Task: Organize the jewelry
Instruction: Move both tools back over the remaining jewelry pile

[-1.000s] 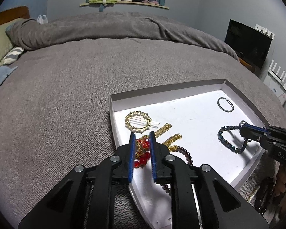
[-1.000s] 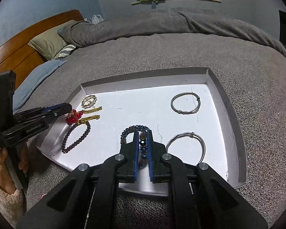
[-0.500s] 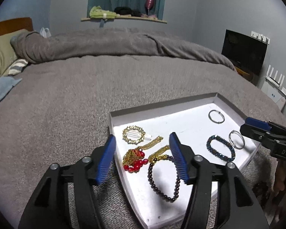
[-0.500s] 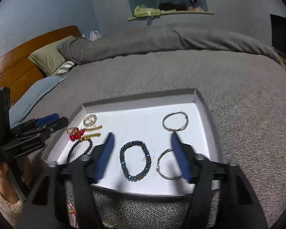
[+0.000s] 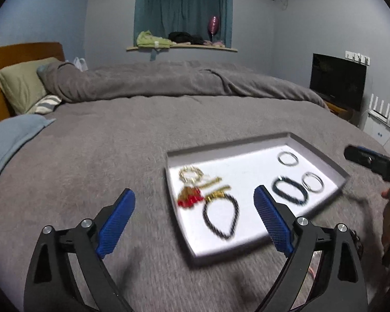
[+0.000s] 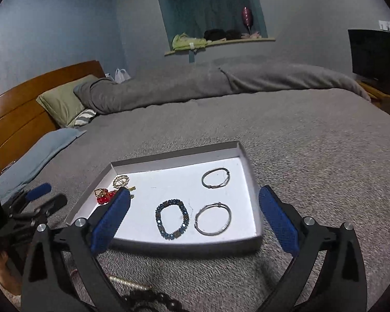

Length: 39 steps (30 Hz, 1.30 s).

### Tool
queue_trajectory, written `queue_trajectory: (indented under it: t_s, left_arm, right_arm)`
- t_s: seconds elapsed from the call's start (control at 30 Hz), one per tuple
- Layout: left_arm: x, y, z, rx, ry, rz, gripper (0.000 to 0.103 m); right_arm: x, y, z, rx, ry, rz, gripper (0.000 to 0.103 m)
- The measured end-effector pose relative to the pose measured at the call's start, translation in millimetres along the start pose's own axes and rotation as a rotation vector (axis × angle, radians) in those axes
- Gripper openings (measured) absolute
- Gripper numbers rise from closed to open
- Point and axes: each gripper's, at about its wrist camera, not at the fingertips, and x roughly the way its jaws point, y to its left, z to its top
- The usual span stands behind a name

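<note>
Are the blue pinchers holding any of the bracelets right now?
No. The left gripper and right gripper, jaws just opened, hold nothing. The blue beaded bracelet lies loose in the tray.

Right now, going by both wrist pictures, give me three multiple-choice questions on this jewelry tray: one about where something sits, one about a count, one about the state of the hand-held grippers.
1. Where does the blue beaded bracelet lie?
A. on the grey blanket
B. in the white tray, beside a silver ring
C. on the window shelf

2. How many plain silver rings lie in the tray?
A. one
B. two
C. four

3. How do the right hand-held gripper and the left hand-held gripper stand?
A. both wide open, holding nothing
B. both shut on bracelets
C. one open, one shut

Answers: 1 B, it lies on the tray floor, next to the near silver ring. 2 B, a far silver ring lies behind the near one. 3 A, the blue pads stand far apart, having just been opening, with nothing pressed between them.
</note>
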Motion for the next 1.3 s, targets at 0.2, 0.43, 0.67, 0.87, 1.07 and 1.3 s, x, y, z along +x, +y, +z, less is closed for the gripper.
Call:
queue_trajectory:
  t_s: [0.2, 0.43, 0.67, 0.87, 1.07, 1.3]
  left_arm:
    - [-19.7, -6.9, -24.6, -0.013, 0.033, -0.027, 0.093]
    - [-33.1, -13.7, -49.7, -0.028, 0.059, -0.032, 0.093]
    - [-44.2, -26.5, -68.5, 0.001, 0.077, -0.030, 0.093]
    - [-47.0, -35.3, -76.9, 0.024, 0.093, -0.060, 0.093]
    - [-42.8, -45.0, -80.1, 0.064, 0.113, -0.071, 0.093]
    - [-39.5, -53.4, -80.8, 0.119, 0.109, -0.065, 0.092]
  right_arm:
    - [-22.1, -9.7, -21.0, -0.018, -0.024, -0.058, 0.098]
    - [-42.0, -19.7, -46.9, -0.023, -0.016, -0.120, 0.098]
    - [-61.9, -23.0, -75.2, -0.030, -0.007, -0.129, 0.098]
    - [-75.5, -6.5, -97.5, -0.084, 0.007, -0.042, 0.097]
    - [-73.1, 18.6, -112.4, -0.156, 0.059, -0.012, 0.081]
    - [-63.5, 25.7, -119.8, -0.165, 0.118, 0.016, 0.041]
